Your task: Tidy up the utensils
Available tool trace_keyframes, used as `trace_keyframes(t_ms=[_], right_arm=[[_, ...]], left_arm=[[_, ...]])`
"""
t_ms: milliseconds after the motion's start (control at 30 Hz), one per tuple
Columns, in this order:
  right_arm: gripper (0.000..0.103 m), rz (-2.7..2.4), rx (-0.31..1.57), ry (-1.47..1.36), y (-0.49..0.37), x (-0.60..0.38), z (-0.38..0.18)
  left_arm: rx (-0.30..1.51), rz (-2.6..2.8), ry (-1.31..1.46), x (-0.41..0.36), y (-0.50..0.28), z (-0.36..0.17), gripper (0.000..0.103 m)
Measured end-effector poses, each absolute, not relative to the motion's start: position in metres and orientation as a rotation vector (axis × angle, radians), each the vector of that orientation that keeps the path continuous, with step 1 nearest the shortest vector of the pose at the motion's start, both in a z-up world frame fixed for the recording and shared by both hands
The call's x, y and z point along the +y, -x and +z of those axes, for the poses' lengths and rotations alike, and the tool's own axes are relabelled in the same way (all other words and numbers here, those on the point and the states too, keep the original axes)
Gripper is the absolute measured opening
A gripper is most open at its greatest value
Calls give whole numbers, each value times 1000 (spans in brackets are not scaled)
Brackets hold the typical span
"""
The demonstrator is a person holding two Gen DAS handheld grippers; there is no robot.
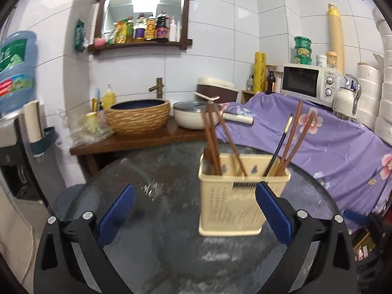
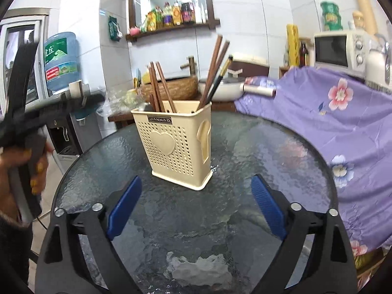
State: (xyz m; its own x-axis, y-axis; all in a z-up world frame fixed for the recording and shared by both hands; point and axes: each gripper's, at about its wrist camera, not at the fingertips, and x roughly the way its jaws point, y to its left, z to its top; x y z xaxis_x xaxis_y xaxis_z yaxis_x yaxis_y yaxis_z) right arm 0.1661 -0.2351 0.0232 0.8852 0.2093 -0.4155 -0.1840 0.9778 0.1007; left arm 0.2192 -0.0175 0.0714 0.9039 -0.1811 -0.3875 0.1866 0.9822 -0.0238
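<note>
A cream perforated utensil holder (image 1: 234, 201) stands upright on the round glass table (image 1: 159, 245). It also shows in the right wrist view (image 2: 176, 147). Several brown chopsticks (image 1: 213, 139) and one black chopstick (image 1: 279, 147) stand in it; they show in the right wrist view too (image 2: 215, 73). My left gripper (image 1: 194, 213) is open and empty, its right pad close beside the holder. My right gripper (image 2: 197, 205) is open and empty, a little short of the holder.
A purple floral cloth (image 2: 330, 112) covers furniture to the right of the table. A wooden counter (image 1: 137, 142) behind holds a woven basin (image 1: 139, 115) and a white pot (image 1: 193, 115). A microwave (image 1: 308, 83) and a water dispenser (image 2: 61, 61) stand further off.
</note>
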Motion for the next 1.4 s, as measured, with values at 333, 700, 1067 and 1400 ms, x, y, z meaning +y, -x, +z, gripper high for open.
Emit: trace_keyframes(t_ms=[333,700,1067,1400], right_arm=[[97,204,333,-54,-109,-230,22],[97,226,268,-9,-45,-223,32],[97,232,237,18,-5,-219,37],[97,225,228,11,3,-221,38]], left_arm=[[391,-64,49,14,-134,17,97],[322,-19,39,15,-68,26,97],[326,-9,31,8,-34,25,97],[325,-19,18,2,-26,26,97]])
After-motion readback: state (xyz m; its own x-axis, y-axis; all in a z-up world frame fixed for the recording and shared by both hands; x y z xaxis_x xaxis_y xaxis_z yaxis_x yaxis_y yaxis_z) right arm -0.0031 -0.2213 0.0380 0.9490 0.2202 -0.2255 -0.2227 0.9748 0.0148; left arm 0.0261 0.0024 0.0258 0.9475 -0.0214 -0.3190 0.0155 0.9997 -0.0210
